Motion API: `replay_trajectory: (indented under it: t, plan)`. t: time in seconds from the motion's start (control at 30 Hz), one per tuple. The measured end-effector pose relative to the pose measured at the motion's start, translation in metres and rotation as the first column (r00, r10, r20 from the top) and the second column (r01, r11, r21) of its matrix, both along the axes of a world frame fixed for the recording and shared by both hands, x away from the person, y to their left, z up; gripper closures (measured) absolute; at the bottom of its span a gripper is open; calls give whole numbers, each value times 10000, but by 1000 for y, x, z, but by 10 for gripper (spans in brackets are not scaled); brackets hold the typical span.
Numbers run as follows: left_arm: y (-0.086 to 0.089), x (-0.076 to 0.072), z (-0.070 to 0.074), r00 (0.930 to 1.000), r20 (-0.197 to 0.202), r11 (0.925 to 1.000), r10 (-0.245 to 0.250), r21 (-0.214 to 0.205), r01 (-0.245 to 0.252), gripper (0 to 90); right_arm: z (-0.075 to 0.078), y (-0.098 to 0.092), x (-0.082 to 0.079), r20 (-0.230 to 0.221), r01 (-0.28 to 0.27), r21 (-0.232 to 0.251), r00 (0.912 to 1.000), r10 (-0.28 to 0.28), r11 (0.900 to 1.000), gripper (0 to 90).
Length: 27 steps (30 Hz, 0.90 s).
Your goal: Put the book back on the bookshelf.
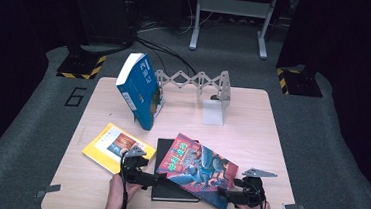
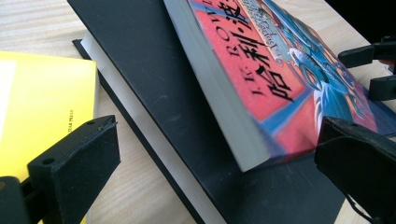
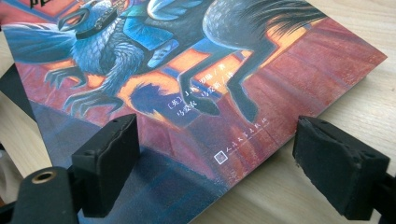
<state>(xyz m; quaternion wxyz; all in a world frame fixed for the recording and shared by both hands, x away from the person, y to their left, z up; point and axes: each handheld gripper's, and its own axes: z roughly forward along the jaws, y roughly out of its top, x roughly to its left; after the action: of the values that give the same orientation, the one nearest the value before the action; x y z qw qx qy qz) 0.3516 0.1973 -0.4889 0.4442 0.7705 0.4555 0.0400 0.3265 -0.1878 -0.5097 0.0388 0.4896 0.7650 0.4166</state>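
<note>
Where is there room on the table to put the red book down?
Bare wood lies right of the red book, out to the table edge, and in the middle between it and the white block. The near left is crowded: yellow book, black book, leaning blue book.

The right gripper (image 3: 219, 163) has its two black jaws standing wide apart over the near edge of a red illustrated book (image 3: 196, 84). The book lies on the wooden table (image 3: 355, 84), partly over a black book (image 3: 14, 88).
</note>
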Motion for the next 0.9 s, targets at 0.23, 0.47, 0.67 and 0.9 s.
replay_trajectory:
  t: [0.23,0.47,0.67,0.9]
  plan:
    - [3,2,0,9997,-86,9997,227,-38,-227,1,3,11,1,-32,21,53,10000,-21,10000,143]
    - [8,6,-3,9989,-321,9995,327,17,-327,15,11,23,2,163,11,-274,9999,-6,9996,146]
    - [10,7,-8,9976,-492,9988,486,78,-483,25,17,33,4,188,-268,-426,9994,277,9987,151]
    - [12,8,-10,9970,-624,9989,451,145,-442,35,24,29,11,362,-539,-481,9978,556,9974,184]
